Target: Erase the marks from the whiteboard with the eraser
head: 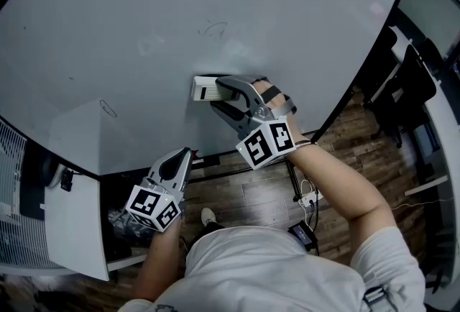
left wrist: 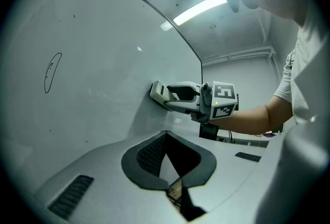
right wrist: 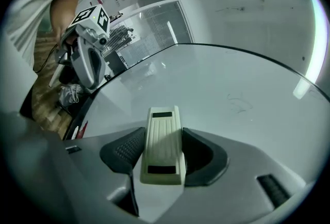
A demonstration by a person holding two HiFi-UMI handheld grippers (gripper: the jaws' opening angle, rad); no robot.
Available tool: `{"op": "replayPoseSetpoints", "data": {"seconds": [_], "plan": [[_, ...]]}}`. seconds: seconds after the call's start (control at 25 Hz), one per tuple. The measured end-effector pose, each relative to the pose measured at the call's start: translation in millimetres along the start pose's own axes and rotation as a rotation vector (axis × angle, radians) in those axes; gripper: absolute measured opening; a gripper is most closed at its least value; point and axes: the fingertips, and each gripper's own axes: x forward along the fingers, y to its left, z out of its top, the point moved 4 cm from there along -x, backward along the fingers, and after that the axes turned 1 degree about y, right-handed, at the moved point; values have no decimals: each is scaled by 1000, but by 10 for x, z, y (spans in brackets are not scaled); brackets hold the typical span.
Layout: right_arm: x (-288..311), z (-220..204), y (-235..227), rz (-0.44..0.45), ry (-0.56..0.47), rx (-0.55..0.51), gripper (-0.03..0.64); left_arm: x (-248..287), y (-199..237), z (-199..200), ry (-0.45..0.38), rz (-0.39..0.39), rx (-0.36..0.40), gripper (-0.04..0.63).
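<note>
The eraser is a cream plastic block, ribbed along its back, with a dark rectangular inset at each end. My right gripper has its textured black pads closed on the eraser's long sides. It lies against the whiteboard, near the board's bottom edge (its wiping face is turned to the board, so I cannot see it). The board is smooth, glossy and dark-rimmed. A faint scribble sits above the eraser, and a thin loop lies toward the board's left. My left gripper hangs below the board's bottom edge, its jaws together on nothing.
</note>
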Motion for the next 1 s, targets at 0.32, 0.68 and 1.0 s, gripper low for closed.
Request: {"op": "replayPoseSetpoints", "data": {"seconds": [0.32, 0.68, 1.0], "plan": [[57, -136, 318, 81, 35, -30, 236, -33, 0, -19, 0, 11, -1, 6], [-183, 84, -464, -56, -2, -105, 236, -27, -28, 20, -8, 7, 4, 6], [-415, 286, -1185, -182, -33, -192, 236, 31, -57, 36, -10, -3, 10, 6]]}}
